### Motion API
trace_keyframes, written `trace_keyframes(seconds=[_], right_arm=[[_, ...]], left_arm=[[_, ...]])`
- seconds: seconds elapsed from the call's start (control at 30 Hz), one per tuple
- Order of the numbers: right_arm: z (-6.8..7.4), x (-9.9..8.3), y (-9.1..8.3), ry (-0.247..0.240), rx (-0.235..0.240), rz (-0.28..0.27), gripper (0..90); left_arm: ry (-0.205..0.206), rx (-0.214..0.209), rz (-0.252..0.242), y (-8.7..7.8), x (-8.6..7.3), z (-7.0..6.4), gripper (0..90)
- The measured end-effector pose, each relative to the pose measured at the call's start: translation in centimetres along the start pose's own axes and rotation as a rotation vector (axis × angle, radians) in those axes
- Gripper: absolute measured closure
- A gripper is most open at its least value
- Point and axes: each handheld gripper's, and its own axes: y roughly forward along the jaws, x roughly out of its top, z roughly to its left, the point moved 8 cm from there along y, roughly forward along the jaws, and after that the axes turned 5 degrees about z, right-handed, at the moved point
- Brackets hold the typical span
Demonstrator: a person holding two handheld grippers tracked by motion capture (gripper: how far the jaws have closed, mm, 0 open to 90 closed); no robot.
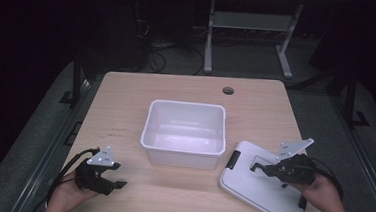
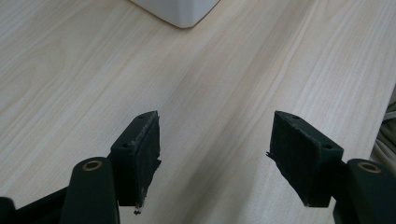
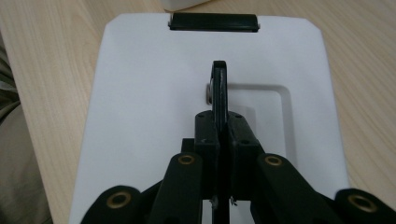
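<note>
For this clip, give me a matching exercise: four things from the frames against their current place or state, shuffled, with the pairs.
Things:
1. white bin
2. lid
3. left tool
4. right tool

States:
A. jaws closed on a thin black handle above the lid
B. jaws spread over bare table
C. empty, at the table's middle
D. flat on the table, right of the bin

Pairs: 1-C, 2-D, 3-B, 4-A

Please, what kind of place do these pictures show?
Probably a lab or workshop set up for recording: a light wooden table with a cable hole, tangled cables on the grey floor, and a metal-legged bench behind, in a dark room.
</note>
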Motion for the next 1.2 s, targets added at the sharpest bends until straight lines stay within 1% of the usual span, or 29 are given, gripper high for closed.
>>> trace_keyframes(seconds=[0.07, 0.13, 0.27, 0.43, 0.47, 0.57, 0.6, 0.63, 0.73, 0.8, 0.87, 0.9, 1.17, 1.2], right_arm=[[0.2, 0.3, -0.5, -0.007, 0.000, -0.009, 84.4], [0.3, 0.4, -0.6, -0.015, 0.001, -0.010, 84.4], [0.4, 1.0, -1.5, -0.044, -0.017, -0.013, 84.4], [0.5, 1.4, -2.1, -0.056, -0.021, -0.008, 84.4], [0.5, 1.5, -2.5, -0.061, -0.026, -0.006, 84.4], [0.4, 1.6, -2.9, -0.063, -0.029, -0.008, 84.4], [0.4, 1.7, -3.3, -0.066, -0.036, -0.010, 84.4], [0.4, 1.7, -3.3, -0.066, -0.036, -0.010, 84.4], [0.3, 1.9, -4.1, -0.070, -0.040, -0.012, 84.4], [0.3, 2.0, -4.3, -0.073, -0.042, -0.013, 84.4], [0.3, 2.4, -5.1, -0.077, -0.046, -0.019, 84.4], [0.3, 2.4, -5.1, -0.077, -0.046, -0.019, 84.4], [0.2, 3.1, -7.1, -0.096, -0.054, -0.021, 84.4], [0.2, 3.2, -7.6, -0.099, -0.059, -0.023, 84.4]], left_arm=[[-0.006, 0.000, -0.010, 0.0, 0.1, 0.0, 33.3], [-0.001, 0.001, -0.007, -0.2, 0.0, 0.0, 33.3], [-0.007, -0.004, -0.014, -0.3, 0.1, 0.0, 33.4], [-0.011, -0.005, -0.020, -0.3, 0.0, 0.1, 33.4], [-0.012, -0.006, -0.021, -0.4, 0.0, 0.1, 33.4], [-0.015, -0.008, -0.019, -0.4, 0.0, 0.1, 33.4], [-0.024, -0.008, -0.025, -0.3, 0.0, 0.1, 33.4], [-0.024, -0.008, -0.025, -0.3, 0.0, 0.1, 33.4], [-0.022, -0.013, -0.021, -0.3, 0.0, 0.0, 33.4], [-0.021, -0.013, -0.019, -0.3, 0.0, 0.0, 33.3], [-0.017, -0.018, -0.009, -0.2, -0.1, -0.1, 33.3], [-0.017, -0.018, -0.009, -0.2, -0.1, -0.1, 33.3], [-0.024, -0.025, -0.010, 0.0, -0.1, -0.2, 33.3], [-0.024, -0.024, -0.009, 0.0, -0.1, -0.1, 33.3]])
